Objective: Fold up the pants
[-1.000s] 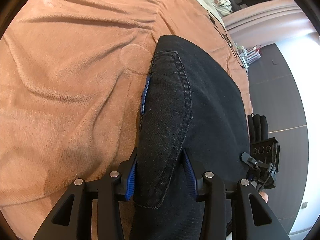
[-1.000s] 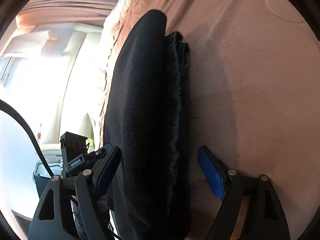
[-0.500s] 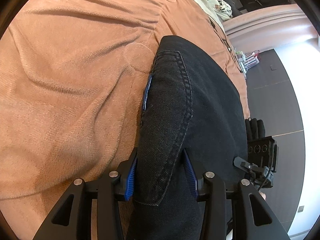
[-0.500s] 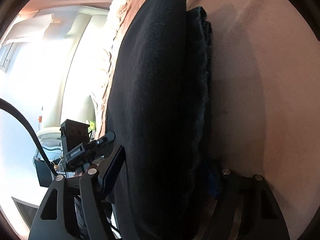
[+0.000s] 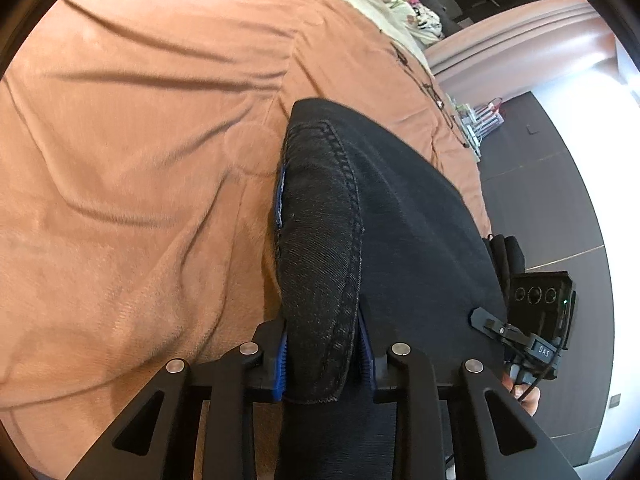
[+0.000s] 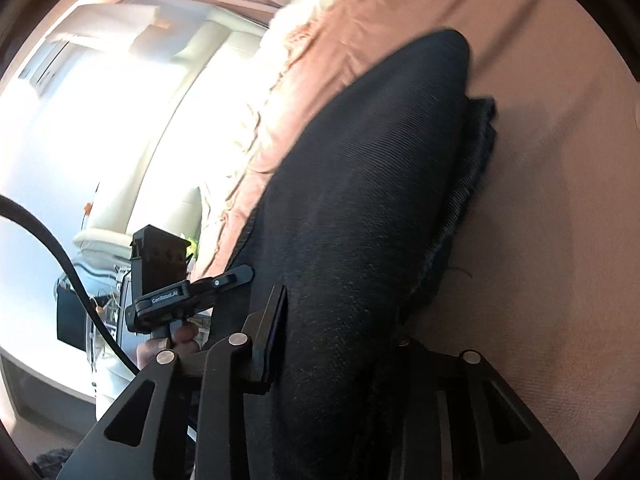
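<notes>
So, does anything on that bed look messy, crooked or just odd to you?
Nothing is spilled or torn. The black pants are bunched into a thick roll, not flat, clamped at one end by the left hand-held gripper and at the other by the right hand-held gripper, both closing. The brown blanket beneath is rumpled.

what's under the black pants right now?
An orange-brown blanket lies under and around the black pants. A folded denim layer edge peeks out beneath the top layer. Anything else under the bundle is covered. Both closing claws, left and right, have fabric between them.
</notes>
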The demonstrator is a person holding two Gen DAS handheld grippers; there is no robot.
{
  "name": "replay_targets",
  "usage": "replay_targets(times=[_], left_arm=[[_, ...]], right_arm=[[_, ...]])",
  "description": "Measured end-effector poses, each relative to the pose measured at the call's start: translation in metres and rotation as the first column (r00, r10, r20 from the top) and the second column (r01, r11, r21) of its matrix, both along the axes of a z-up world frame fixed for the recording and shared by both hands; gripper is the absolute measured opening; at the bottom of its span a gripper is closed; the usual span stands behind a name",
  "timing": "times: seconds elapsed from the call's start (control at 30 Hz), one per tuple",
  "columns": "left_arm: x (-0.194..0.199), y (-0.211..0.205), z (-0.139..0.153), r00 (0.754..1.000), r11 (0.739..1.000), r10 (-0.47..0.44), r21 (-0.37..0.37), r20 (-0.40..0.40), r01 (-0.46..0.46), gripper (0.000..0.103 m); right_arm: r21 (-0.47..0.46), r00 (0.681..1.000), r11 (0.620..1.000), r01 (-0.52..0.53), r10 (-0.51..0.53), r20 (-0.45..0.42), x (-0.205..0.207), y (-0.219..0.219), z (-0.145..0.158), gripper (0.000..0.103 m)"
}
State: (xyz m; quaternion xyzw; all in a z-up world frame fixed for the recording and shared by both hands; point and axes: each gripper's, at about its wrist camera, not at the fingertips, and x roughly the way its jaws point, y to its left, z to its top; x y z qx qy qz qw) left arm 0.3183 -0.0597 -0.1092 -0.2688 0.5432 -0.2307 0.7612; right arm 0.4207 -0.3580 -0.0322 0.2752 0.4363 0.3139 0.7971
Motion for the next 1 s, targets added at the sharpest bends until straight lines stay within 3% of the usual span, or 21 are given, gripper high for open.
replay_targets(times=[0.53,1.0], left_arm=[[0.000,0.060,0.061,0.994,1.000,0.014,-0.002,0.104,-0.014,0.029],[0.001,0.160,0.088,0.983,0.996,0.076,0.024,0.165,-0.082,0.030]], right_arm=[[0.007,0.992,0.998,-0.056,0.055,0.118,-0.004,0.046,0.025,0.029],[-0.015,0.977,0.992,-0.127,0.128,0.168,0.016,0.095,0.024,0.029]])
